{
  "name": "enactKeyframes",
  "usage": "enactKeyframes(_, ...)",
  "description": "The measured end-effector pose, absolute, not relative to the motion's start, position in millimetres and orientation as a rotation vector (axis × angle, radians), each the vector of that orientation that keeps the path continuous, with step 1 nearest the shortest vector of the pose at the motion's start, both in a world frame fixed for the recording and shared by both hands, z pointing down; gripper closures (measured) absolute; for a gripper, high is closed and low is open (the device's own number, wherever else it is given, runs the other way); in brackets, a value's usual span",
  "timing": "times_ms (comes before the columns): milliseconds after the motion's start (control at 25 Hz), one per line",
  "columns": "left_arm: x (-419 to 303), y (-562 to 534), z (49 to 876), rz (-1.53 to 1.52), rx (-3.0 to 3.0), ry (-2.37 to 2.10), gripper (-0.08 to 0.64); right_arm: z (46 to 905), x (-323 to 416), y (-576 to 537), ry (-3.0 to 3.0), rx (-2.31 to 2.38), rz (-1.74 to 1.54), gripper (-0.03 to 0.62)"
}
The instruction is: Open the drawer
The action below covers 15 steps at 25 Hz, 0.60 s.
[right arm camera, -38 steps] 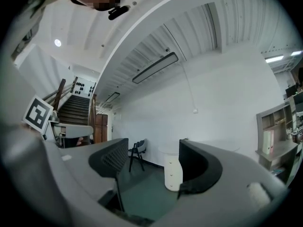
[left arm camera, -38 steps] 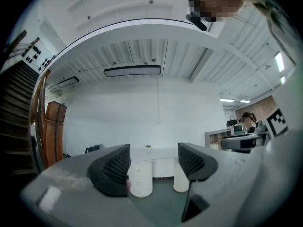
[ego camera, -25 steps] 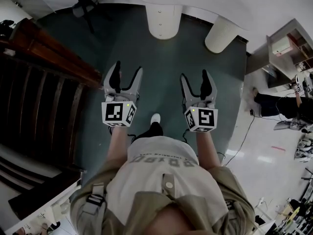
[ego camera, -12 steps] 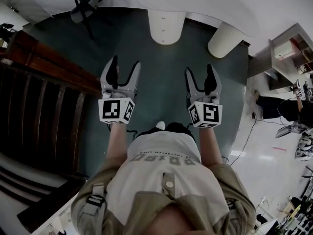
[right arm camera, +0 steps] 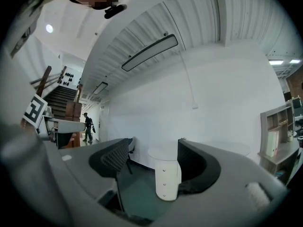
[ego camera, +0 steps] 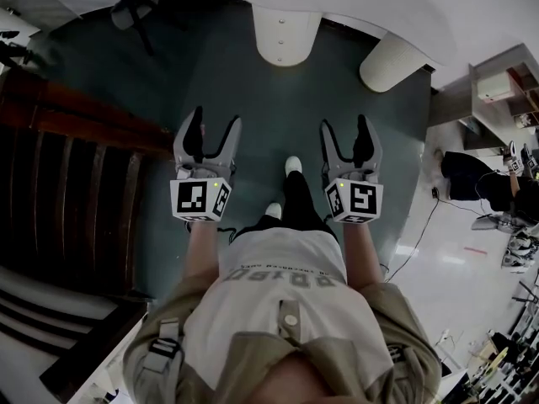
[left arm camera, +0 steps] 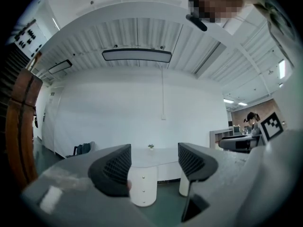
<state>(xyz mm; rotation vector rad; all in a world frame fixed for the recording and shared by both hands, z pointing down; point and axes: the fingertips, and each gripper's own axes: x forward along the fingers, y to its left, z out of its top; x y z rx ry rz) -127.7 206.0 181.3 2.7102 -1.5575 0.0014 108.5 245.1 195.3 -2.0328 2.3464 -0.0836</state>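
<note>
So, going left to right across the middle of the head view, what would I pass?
Dark wooden stairs → left gripper → white shoe → right gripper → another person on the pale floor.

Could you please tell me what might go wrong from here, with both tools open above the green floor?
1. The left tool and right tool are open and empty, short of the white cylindrical pedestal. No drawer handle is clearly visible, so the approach could target the wrong front.
2. The dark wooden stair railing runs close on the left, and the left tool could clip it.
</note>
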Motion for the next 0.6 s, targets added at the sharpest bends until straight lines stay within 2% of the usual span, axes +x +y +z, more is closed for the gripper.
enactKeyframes(240,-113,159,187,-0.011,2.693,-1.585,0.241,204,117,192,2.384,-1.996,-0.088,0.268)
enactKeyframes(600,-58,64,148,-0.058,2.752,-1.643,0.241,170,170,95,2.394,-1.928,0.005,0.268)
